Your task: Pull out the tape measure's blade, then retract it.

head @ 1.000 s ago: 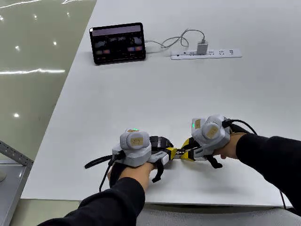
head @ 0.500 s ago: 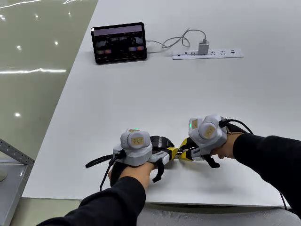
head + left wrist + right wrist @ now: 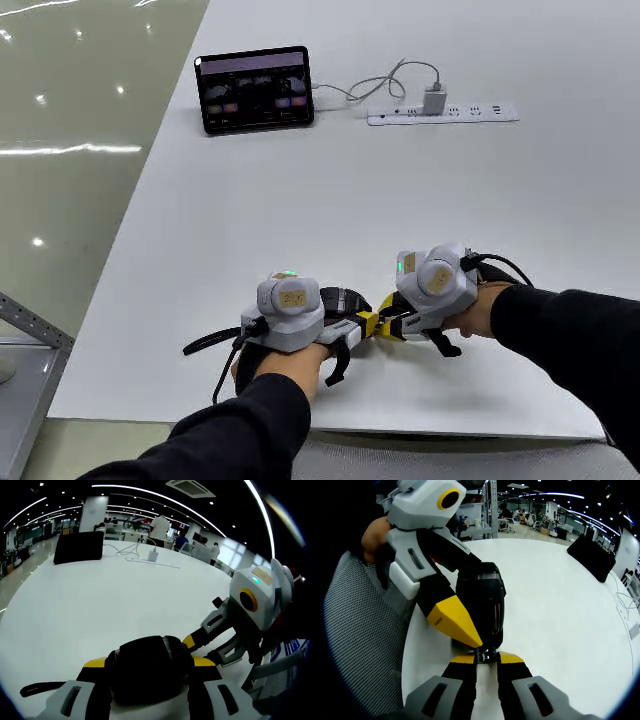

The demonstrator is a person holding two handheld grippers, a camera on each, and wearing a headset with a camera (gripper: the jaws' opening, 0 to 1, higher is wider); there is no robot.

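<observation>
1. The tape measure (image 3: 150,674) is clamped by its black case between the yellow-tipped jaws of the left hand-held gripper (image 3: 149,664), low over the near edge of the table (image 3: 350,190).
2. The jaws of the right hand-held gripper (image 3: 487,658) are drawn together on the small metal end of the blade (image 3: 486,653), right at the mouth of the case.
3. Hardly any blade is seen outside the case, so the pull-out is judged to be at its very start. The last instant of a retraction cannot be ruled out from these views.
4. For the next move, the case would need to be held firm by the left side while the right side is drawn straight away along the blade's line. If the pinch slipped, the blade would probably snap back.
5. The pinch on the blade end is made plain in the right gripper view. In the head view that spot is covered by the gripper bodies, and in the left gripper view it is blocked by the case.
6. The wider layout is given by the head view: a tablet (image 3: 255,90) and a power strip (image 3: 440,114) lie at the far side, well apart from the work.
</observation>
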